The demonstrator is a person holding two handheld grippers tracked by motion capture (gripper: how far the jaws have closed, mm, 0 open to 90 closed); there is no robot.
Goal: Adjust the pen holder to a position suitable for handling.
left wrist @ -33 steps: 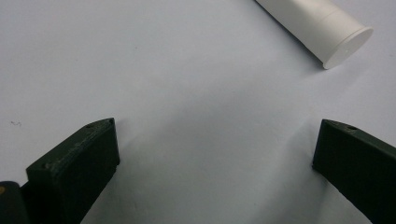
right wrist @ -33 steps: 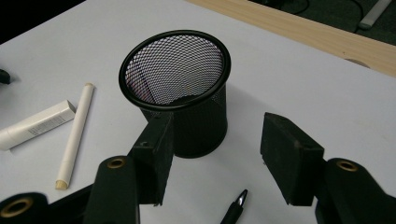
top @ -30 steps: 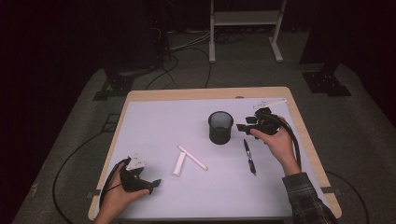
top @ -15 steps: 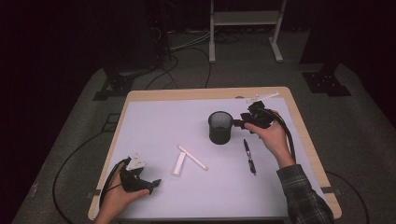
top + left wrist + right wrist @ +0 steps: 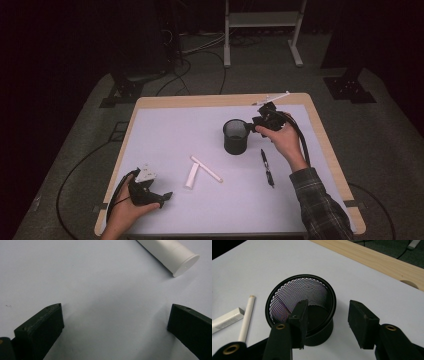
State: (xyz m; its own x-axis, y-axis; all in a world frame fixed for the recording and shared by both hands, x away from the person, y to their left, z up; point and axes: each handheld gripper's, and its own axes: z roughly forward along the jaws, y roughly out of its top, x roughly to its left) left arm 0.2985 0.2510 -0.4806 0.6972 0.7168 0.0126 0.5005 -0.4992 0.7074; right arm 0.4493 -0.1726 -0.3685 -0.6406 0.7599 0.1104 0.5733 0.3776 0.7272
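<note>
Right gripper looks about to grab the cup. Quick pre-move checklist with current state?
1. Right gripper straddles the cup wall, one jaw inside and one outside: ok.
2. Pads pressing on the wall: not ok; the jaws have just been closing, but a gap shows at the outer jaw.
3. Cup upright and empty: ok.
4. Pen clear of the cup, lying on the table: ok.
5. White stick and white box clear of the cup: ok.
6. Left gripper open, nothing between its jaws, resting near the table's front edge: ok.
</note>
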